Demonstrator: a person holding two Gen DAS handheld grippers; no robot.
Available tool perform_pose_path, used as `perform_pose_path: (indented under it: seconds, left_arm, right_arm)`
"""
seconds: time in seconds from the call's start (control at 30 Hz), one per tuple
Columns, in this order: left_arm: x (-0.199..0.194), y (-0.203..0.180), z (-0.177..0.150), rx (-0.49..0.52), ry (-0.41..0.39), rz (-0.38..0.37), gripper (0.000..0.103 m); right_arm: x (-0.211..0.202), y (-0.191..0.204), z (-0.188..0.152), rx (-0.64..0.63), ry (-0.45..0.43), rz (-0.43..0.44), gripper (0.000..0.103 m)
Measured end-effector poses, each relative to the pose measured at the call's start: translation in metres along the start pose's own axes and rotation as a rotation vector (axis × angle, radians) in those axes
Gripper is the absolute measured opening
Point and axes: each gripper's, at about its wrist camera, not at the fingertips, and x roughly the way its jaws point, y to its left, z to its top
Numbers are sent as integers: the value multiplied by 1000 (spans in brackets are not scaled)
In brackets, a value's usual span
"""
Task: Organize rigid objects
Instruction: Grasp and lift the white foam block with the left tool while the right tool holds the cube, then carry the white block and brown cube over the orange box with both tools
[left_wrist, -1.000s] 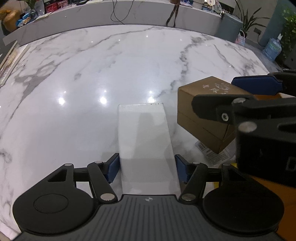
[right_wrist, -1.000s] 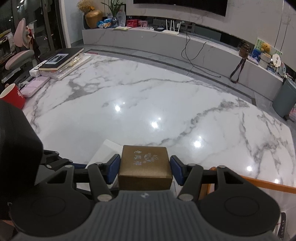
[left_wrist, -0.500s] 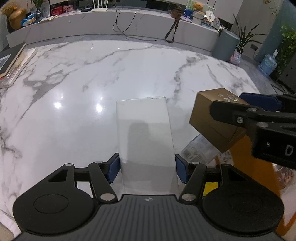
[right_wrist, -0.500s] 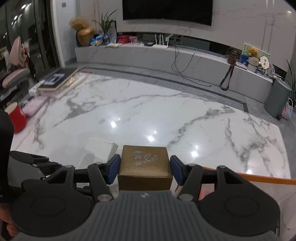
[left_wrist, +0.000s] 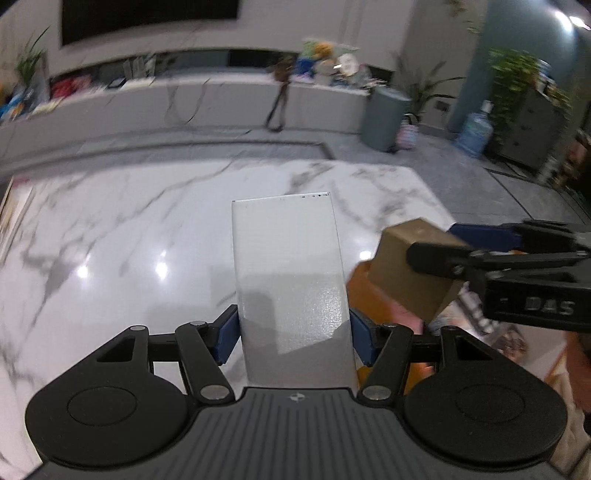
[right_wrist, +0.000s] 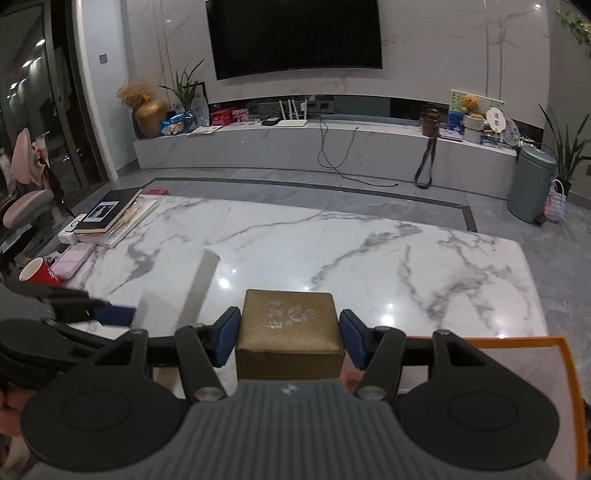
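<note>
Aloft together: left gripper (left_wrist: 293, 334) clamps the white box (left_wrist: 290, 273), long axis pointing far; right gripper (right_wrist: 290, 338) clamps the brown box (right_wrist: 290, 326) alongside, right.

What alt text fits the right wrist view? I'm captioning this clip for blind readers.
The right tongs grip a gold-brown box with pale printed characters, held above a white marble table. At the lower left, the left tongs hold a white box; books and a red cup lie at the table's left edge.
</note>
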Motion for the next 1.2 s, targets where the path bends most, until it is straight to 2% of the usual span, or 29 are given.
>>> perform_pose_path:
  seconds: [0.3, 0.53, 0.77, 1.0, 1.1, 1.2]
  left_arm:
    - [-9, -80, 29, 277, -71, -86, 71]
    - [15, -140, 34, 485, -39, -173, 71]
    - [49, -176, 11, 720, 83, -238, 71]
    - [87, -182, -17, 918, 240, -306, 71]
    - [100, -181, -26, 960, 309, -334, 71]
    - [111, -182, -29, 953, 372, -365, 70]
  right_arm:
    - [-31, -50, -10, 38, 6, -59, 58]
    - [-55, -95, -24, 83, 29, -126, 58]
    - [-64, -134, -53, 141, 82, -163, 58]
    - [-58, -160, -71, 217, 121, -164, 58]
    - [-53, -160, -73, 205, 133, -149, 58]
    - [-46, -156, -77, 193, 154, -128, 59]
